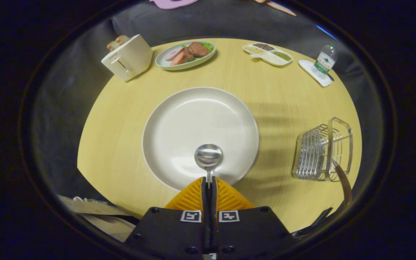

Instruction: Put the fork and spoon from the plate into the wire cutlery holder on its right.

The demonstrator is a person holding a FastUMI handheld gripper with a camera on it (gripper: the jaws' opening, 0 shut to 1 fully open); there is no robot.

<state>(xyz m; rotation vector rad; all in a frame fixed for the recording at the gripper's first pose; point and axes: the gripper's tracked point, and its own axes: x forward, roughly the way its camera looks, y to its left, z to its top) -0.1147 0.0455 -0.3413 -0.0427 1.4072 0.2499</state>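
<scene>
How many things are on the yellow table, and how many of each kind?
Plates: 2, empty white plate, plate of food
Spoons: 1, spoon, gripped in the tongs
Toasters: 1
Snack trays: 1
Bottles: 1
Wire cutlery holders: 1
Total: 7

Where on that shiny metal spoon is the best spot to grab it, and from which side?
By its thin handle, from the handle end, as the hand-held gripper does now: its fingers are shut on the shiny metal spoon, whose round bowl juts ahead over the white round plate. The narrow handle fits between flat fingers; the wide curved bowl would likely slip.
</scene>
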